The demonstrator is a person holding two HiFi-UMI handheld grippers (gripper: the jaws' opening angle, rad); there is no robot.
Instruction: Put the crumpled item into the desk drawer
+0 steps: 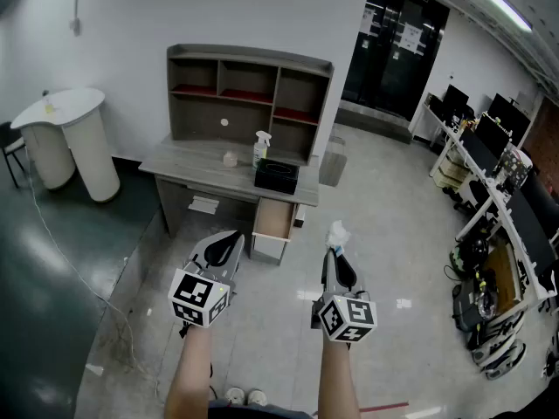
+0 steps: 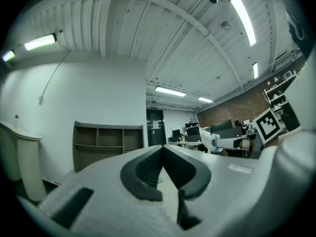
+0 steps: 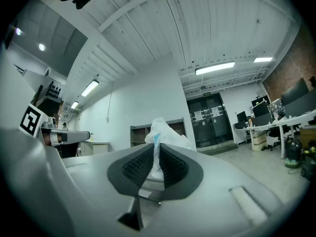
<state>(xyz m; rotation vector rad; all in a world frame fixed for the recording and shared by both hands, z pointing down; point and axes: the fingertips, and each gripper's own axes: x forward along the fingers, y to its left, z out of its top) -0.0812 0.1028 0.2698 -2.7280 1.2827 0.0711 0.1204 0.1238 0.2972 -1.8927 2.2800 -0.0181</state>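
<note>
The crumpled item is a white wad with a bit of light blue, pinched between the jaws of my right gripper. In the right gripper view the wad sticks up past the gripper's ribbed pads. My left gripper is held level beside it, jaws together and empty, and its tips meet in the left gripper view. Both are in the air above the floor, a short way in front of the grey desk. The desk's drawer is pulled open below the desktop's right part.
A shelf hutch stands on the desk, with a spray bottle, a black box and a small white object. A white round table is at the left. Office desks with monitors line the right.
</note>
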